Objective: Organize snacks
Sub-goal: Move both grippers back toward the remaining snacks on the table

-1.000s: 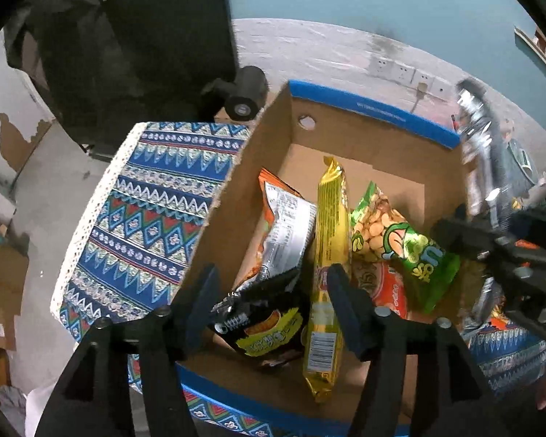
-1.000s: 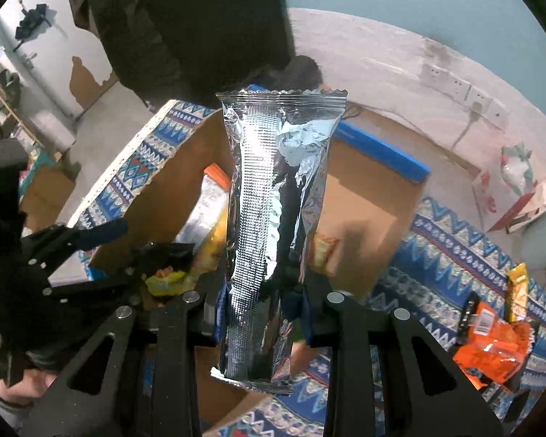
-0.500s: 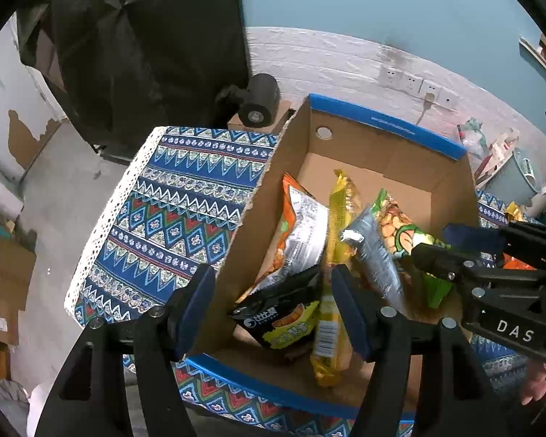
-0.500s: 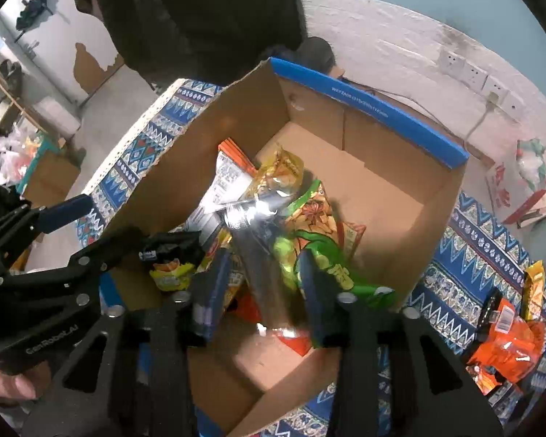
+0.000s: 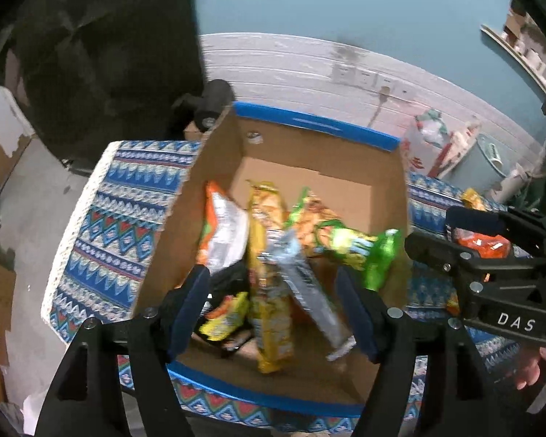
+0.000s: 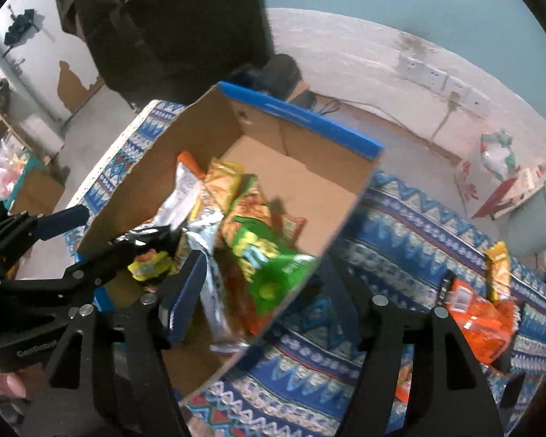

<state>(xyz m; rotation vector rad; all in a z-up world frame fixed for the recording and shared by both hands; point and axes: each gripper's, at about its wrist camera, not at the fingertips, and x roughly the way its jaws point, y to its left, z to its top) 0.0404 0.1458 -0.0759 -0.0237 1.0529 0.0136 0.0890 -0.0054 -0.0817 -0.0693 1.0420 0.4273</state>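
Note:
A blue-rimmed cardboard box (image 5: 309,127) stands on a patterned cloth and holds several snack packs. A silver pack (image 5: 305,284) lies loose inside it, beside a yellow pack (image 5: 269,291) and a green pack (image 5: 360,247). My left gripper (image 5: 276,306) is open above the box's near end, holding nothing. My right gripper (image 6: 262,291) is open and empty over the box's right wall; the silver pack (image 6: 211,266) lies between its fingers' lines, free. The green pack (image 6: 269,258) also shows there. The right gripper's body shows in the left wrist view (image 5: 491,262).
Orange snack packs (image 6: 480,317) and a yellow one (image 6: 498,269) lie on the cloth (image 6: 400,233) right of the box. A black cylinder (image 5: 211,105) sits behind the box's far left corner. The cloth's left edge (image 5: 76,218) drops to the floor.
My right gripper lowered the silver pack into the box, opened and let it go, then drew back to the right. My left gripper stayed open and rose slightly.

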